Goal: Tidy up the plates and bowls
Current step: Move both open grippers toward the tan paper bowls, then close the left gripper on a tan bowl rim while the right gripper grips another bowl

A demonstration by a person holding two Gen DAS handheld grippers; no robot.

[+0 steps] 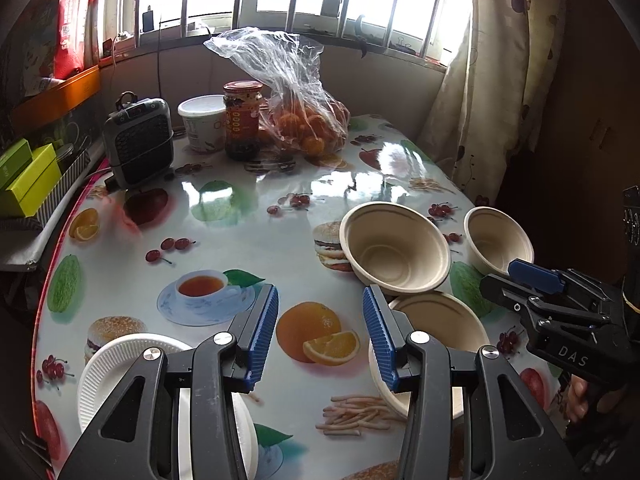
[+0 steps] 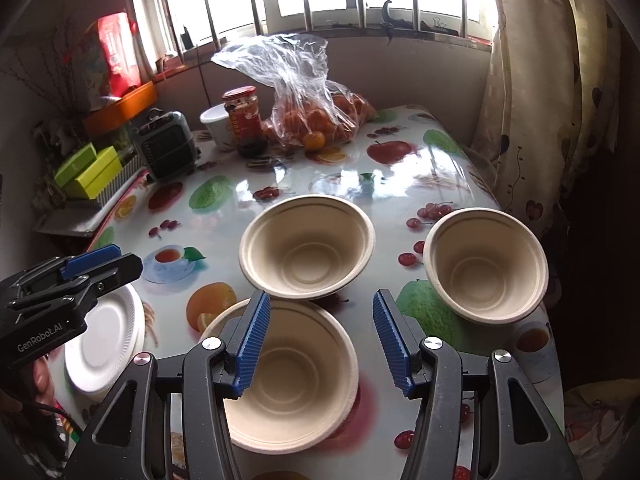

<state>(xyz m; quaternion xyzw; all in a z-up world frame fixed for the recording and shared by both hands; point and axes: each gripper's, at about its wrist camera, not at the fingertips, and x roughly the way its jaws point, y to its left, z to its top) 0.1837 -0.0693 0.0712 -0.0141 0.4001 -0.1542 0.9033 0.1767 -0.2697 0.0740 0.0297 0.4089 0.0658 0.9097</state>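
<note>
The right claw [image 2: 318, 338], jaws apart and empty, hangs directly over the nearest beige bowl [image 2: 288, 380], with two more bowls beyond, while the left claw [image 1: 320, 332], also apart, has the white plates [image 1: 120, 368] at its left.

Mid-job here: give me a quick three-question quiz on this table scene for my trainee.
1. How many beige bowls are on the table?
2. True or false: the right gripper is clamped on a bowl.
3. The white plates lie nearest to: A the left gripper, B the curtain, C the jar.

Key: 1. Three: near bowl, middle bowl, right bowl. 2. False, its jaws are open and empty. 3. A.
</note>
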